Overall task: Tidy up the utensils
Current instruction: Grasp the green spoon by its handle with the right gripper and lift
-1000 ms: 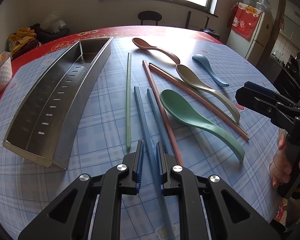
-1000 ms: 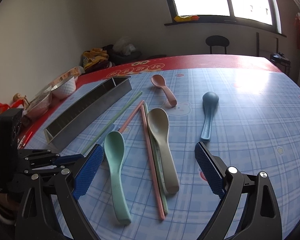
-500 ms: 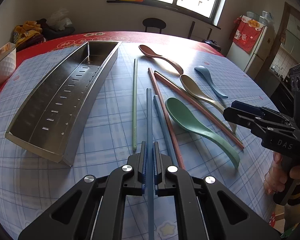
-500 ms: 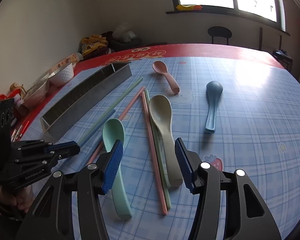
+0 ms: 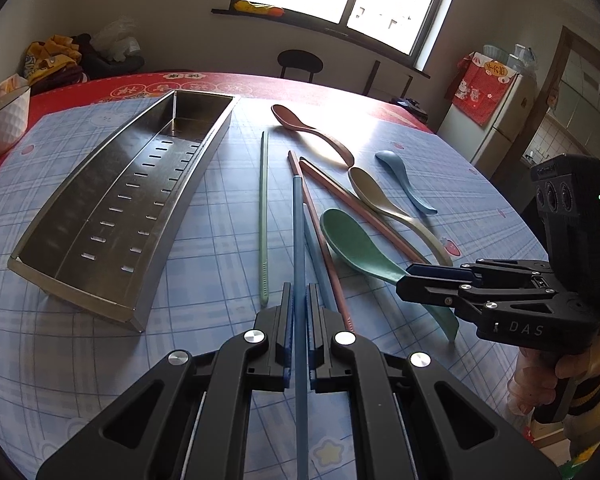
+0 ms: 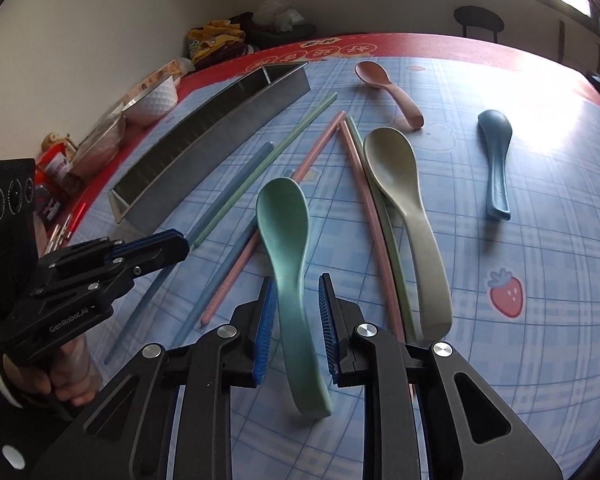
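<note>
My left gripper (image 5: 299,292) is shut on a blue chopstick (image 5: 298,232) and holds it lifted, pointing away over the table; it also shows in the right wrist view (image 6: 168,246). My right gripper (image 6: 298,284) is open, its pads either side of the green spoon's (image 6: 284,232) handle with small gaps. The green spoon (image 5: 356,248) lies on the tablecloth. The steel utensil tray (image 5: 100,208) stands empty at the left. A second blue chopstick (image 5: 320,264), pink chopsticks (image 5: 320,236), a green chopstick (image 5: 263,216), beige spoon (image 5: 384,204), blue spoon (image 5: 408,184) and pink spoon (image 5: 308,128) lie on the table.
A white bowl (image 5: 0,120) sits at the table's left edge, with packets and clutter (image 6: 60,160) beside it. A stool (image 5: 300,62) and a fridge (image 5: 496,112) stand beyond the round table.
My left gripper closed on the blue chopstick and lifted it. My right gripper narrowed its jaws and moved down around the green spoon's handle.
</note>
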`<state>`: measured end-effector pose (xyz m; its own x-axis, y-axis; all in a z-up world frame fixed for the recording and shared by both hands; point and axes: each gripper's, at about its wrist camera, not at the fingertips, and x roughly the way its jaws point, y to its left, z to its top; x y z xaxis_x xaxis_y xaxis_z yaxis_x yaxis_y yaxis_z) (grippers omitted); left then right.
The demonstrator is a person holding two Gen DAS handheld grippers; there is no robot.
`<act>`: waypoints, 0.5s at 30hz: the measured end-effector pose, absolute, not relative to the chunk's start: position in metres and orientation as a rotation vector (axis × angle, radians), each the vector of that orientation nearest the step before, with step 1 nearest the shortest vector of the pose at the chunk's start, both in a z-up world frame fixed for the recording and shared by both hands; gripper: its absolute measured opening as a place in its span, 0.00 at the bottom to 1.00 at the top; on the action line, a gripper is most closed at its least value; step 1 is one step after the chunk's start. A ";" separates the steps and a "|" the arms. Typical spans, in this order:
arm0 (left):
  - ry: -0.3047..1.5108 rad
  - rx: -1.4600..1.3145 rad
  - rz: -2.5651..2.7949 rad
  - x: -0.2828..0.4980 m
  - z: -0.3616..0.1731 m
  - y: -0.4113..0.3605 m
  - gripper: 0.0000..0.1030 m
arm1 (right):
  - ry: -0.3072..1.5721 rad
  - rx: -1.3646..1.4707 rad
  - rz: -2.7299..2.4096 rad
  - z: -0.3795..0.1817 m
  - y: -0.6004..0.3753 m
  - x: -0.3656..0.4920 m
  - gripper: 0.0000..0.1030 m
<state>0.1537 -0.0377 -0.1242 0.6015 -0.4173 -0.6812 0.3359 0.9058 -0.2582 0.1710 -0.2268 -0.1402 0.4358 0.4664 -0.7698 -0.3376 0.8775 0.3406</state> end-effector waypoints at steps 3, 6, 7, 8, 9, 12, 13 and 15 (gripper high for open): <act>0.813 -0.110 -0.441 0.153 -0.124 -0.038 0.05 | 1.019 0.169 0.515 -0.144 -0.227 0.173 0.16; 0.811 -0.111 -0.440 0.153 -0.123 -0.037 0.05 | 1.017 0.179 0.522 -0.145 -0.226 0.172 0.14; 0.812 -0.113 -0.440 0.153 -0.124 -0.037 0.05 | 1.013 0.182 0.526 -0.145 -0.226 0.172 0.14; 0.813 -0.113 -0.440 0.153 -0.124 -0.037 0.05 | 1.013 0.188 0.531 -0.145 -0.225 0.172 0.14; 0.812 -0.113 -0.438 0.153 -0.124 -0.037 0.05 | 1.012 0.197 0.539 -0.145 -0.225 0.173 0.14; 0.808 -0.109 -0.438 0.152 -0.123 -0.037 0.05 | 0.967 0.241 0.552 -0.137 -0.229 0.174 0.13; 0.808 -0.110 -0.437 0.152 -0.123 -0.037 0.05 | 0.942 0.253 0.547 -0.132 -0.230 0.175 0.13; 0.811 -0.118 -0.437 0.153 -0.123 -0.035 0.05 | 0.884 0.249 0.504 -0.123 -0.232 0.178 0.13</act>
<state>0.1529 -0.0354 -0.1227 0.6054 -0.4213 -0.6753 0.3322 0.9047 -0.2666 0.1778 -0.2322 -0.1234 0.5276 0.5170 -0.6741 -0.3163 0.8560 0.4090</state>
